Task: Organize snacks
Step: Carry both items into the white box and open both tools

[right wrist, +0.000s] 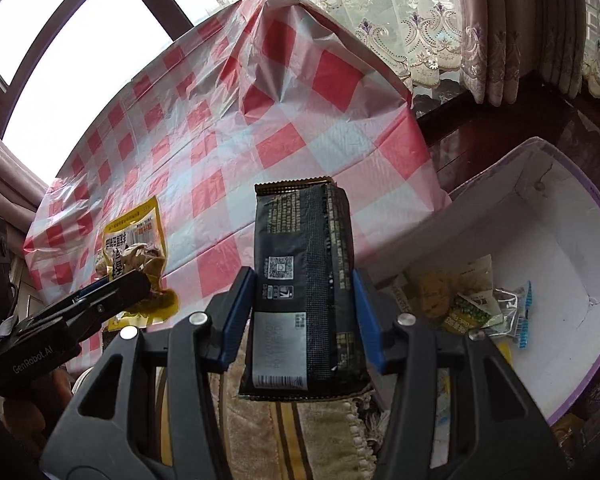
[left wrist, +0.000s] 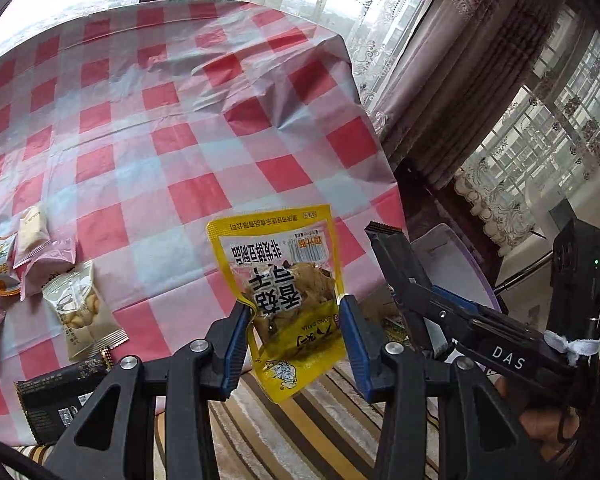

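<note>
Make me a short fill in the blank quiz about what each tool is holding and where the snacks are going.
1. The left tool is shut on a ____ snack pouch.
2. The right tool grips a ____ packet.
3. The white box with snacks inside has a ____ rim.

Missing words: yellow; black; purple

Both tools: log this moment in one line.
left tool: shut on yellow pouch | right tool: shut on black packet | white box: holds snacks | table: snacks remain
</note>
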`<state>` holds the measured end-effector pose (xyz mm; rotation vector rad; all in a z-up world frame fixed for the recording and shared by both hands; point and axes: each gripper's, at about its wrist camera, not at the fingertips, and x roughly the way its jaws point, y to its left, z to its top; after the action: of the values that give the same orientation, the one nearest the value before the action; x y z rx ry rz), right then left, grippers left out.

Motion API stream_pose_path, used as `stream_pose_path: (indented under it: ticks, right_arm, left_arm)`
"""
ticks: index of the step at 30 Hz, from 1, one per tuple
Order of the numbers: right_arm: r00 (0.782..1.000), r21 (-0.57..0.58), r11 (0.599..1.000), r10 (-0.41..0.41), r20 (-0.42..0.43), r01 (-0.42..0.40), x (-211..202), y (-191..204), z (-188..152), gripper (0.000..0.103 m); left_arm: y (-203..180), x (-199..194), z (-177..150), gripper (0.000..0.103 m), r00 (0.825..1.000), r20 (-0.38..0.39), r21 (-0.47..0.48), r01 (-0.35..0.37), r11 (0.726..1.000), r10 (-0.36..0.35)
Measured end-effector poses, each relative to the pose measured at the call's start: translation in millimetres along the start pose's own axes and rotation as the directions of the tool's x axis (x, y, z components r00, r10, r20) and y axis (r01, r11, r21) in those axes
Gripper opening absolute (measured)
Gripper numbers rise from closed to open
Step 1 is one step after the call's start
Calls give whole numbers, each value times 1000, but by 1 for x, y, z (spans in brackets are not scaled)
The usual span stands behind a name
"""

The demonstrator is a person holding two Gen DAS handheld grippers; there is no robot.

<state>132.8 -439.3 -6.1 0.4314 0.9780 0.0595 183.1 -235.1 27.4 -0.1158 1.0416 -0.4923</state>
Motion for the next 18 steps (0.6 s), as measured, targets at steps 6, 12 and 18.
stream_pose_path:
  ticks: [6,12,18]
  right_arm:
    - [995,123,987,-102,17,99,-15,-66,-2,53]
    - [989,191,972,-145,21,138,-22,-101,-5,53]
    - [989,224,964,-147,6,142,-18,-110,-4,58]
  left_arm:
    - [-68,41,-4,45,985,-117,113,140,984,-127]
    - [-104,66,-11,44,966,-195,147,200,969,-170]
    - [-100,74,-11,56,959,-222,96,201,975,-176]
